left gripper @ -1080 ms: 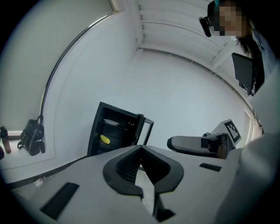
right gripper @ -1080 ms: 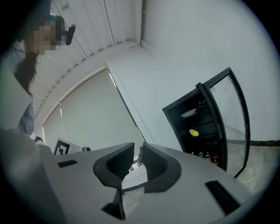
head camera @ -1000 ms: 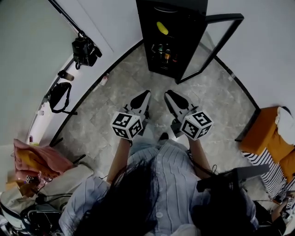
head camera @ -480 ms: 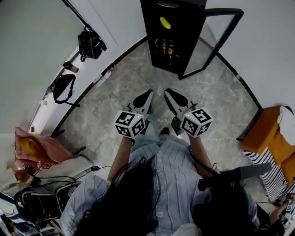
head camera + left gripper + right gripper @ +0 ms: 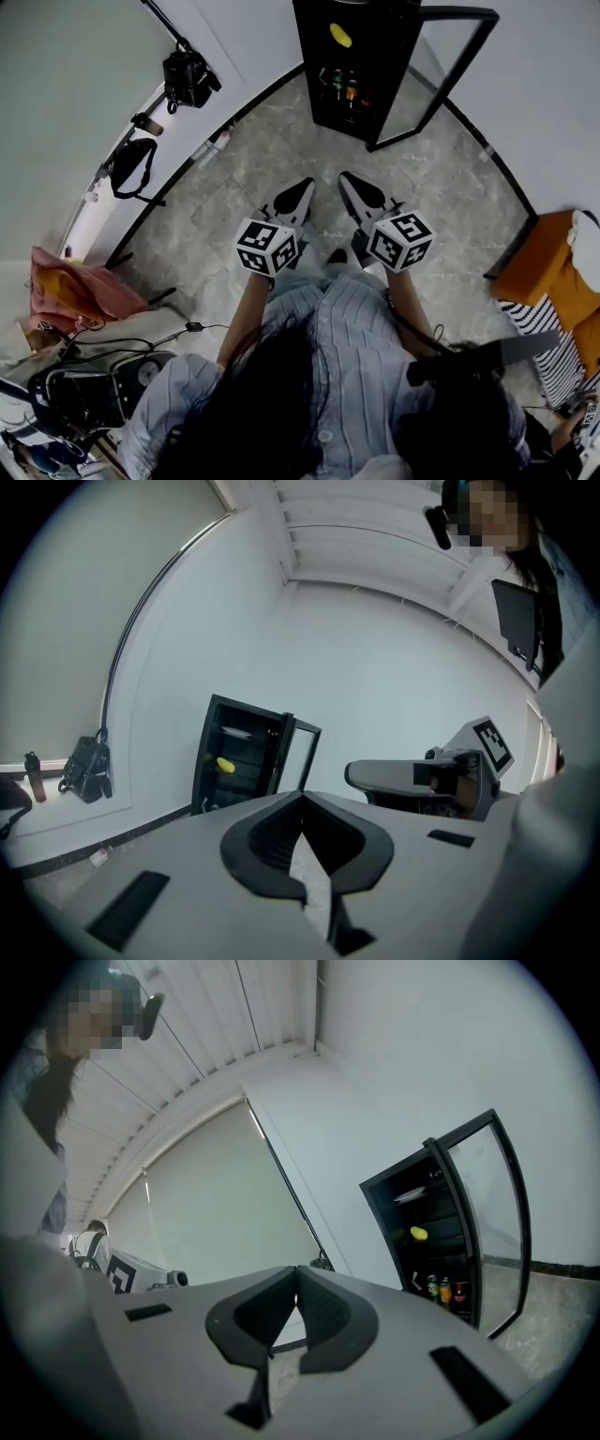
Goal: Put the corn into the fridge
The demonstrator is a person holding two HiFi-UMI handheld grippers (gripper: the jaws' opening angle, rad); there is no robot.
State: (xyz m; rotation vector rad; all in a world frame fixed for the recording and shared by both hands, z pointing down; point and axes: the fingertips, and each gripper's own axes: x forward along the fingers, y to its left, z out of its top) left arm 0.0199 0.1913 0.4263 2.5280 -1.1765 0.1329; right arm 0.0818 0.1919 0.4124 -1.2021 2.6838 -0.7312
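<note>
Head view: the corn (image 5: 341,36) lies on an upper shelf of the fridge (image 5: 306,56), so the task looks done except perhaps for shutting the door (image 5: 457,56), which stands open at the fridge's right. Bare floor (image 5: 281,150) lies between the fridge and both grippers.

Left gripper view: the left gripper (image 5: 302,803) has its jaws together and holds nothing.

Right gripper view: the right gripper (image 5: 296,1274) has its jaws closed too, also on nothing.

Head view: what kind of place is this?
Probably a lived-in indoor room used as a recording space, not a kitchen: a small black glass-door fridge standing open on a stone-tile floor, a black bag on the wall, orange cushions.
</note>
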